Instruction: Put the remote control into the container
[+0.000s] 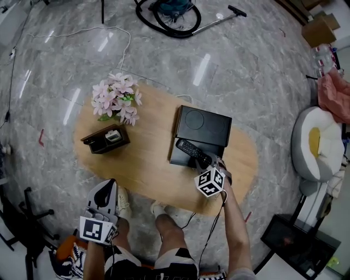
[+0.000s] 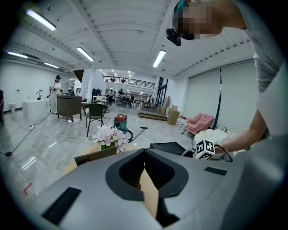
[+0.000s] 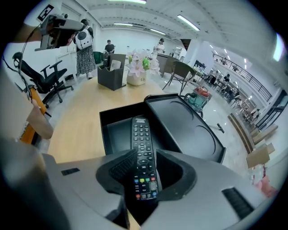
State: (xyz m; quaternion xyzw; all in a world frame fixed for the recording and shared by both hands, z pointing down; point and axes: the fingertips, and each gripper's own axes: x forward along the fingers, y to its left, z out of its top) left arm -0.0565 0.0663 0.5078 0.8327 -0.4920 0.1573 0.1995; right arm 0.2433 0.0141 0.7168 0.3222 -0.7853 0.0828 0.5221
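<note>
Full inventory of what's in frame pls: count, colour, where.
table: 1, light wood, oval, middle of the floor
container: 1, black, open, table's right half
lid: 1, black, over the container's far part
remote control: 1, black, far end over the container
flowers: 1 bunch, pink, table's far left
organiser box: 1, dark brown, beside the flowers
vacuum cleaner: 1, teal, floor beyond the table
cardboard box: 1, brown, floor, far right
cushion seat: 1, white and yellow, floor, right
left gripper: 1, grey, jaws together, empty
right gripper: 1, grey, jaws on the remote control
</note>
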